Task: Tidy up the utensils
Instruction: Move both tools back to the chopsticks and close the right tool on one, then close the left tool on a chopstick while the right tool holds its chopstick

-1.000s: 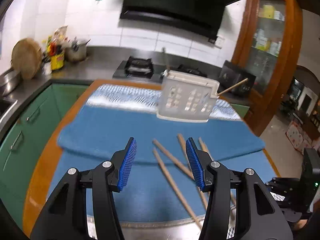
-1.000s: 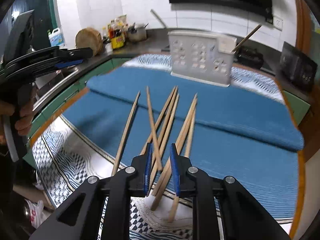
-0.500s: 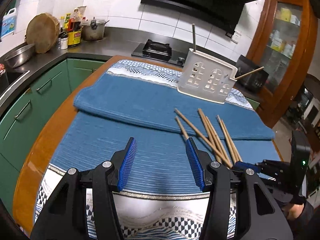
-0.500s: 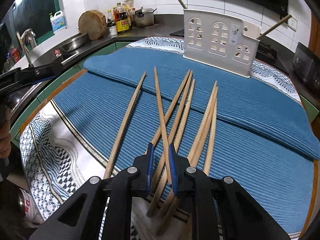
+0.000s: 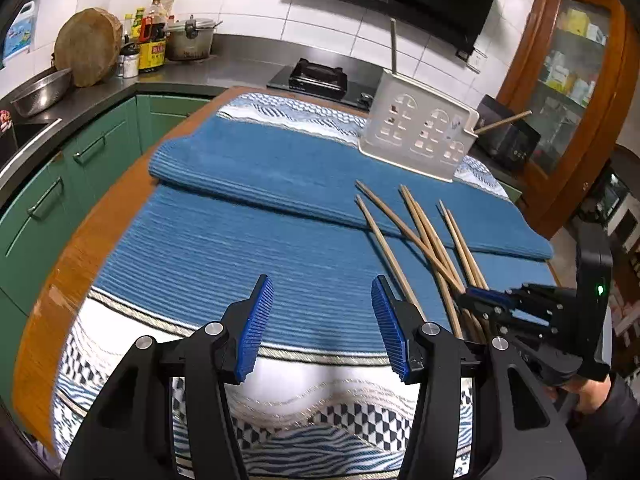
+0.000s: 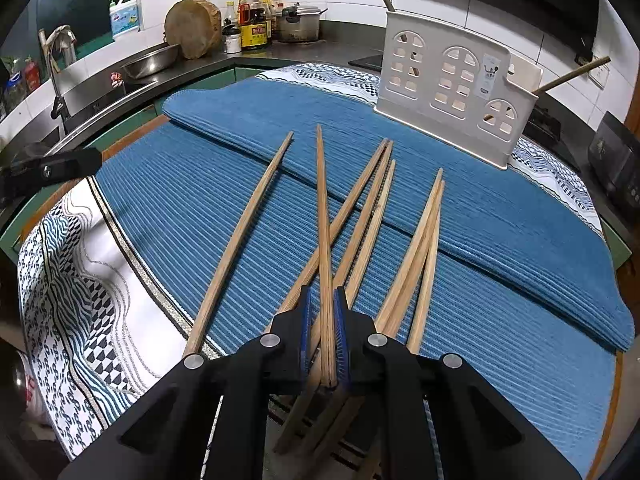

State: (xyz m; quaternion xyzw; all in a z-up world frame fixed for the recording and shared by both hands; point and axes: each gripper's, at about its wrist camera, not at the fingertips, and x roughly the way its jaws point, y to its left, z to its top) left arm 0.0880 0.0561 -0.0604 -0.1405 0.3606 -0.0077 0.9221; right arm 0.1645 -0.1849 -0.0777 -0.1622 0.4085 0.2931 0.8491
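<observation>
Several wooden chopsticks [image 6: 360, 216] lie fanned on the blue mat [image 6: 208, 208]; they also show in the left wrist view [image 5: 424, 236]. My right gripper [image 6: 323, 300] is shut on one chopstick [image 6: 322, 200] near its thick end; that chopstick crosses over the others. The right gripper also shows in the left wrist view [image 5: 476, 296]. My left gripper [image 5: 320, 320] is open and empty, low over the mat's front edge, left of the chopsticks. A white plastic utensil holder [image 6: 456, 88] stands at the far side with one chopstick [image 6: 572, 74] and a dark handle sticking out.
A patterned white cloth [image 5: 120, 344] covers the near table edge. The orange table rim [image 5: 80, 248] shows at left. Green cabinets [image 5: 48, 184], a sink, a metal bowl [image 6: 150, 62], a round wooden board [image 6: 194, 26] and bottles line the counter behind.
My right gripper has closed tighter on the crossing chopstick. My left gripper has drawn back toward the near table edge and away from the chopsticks, still open.
</observation>
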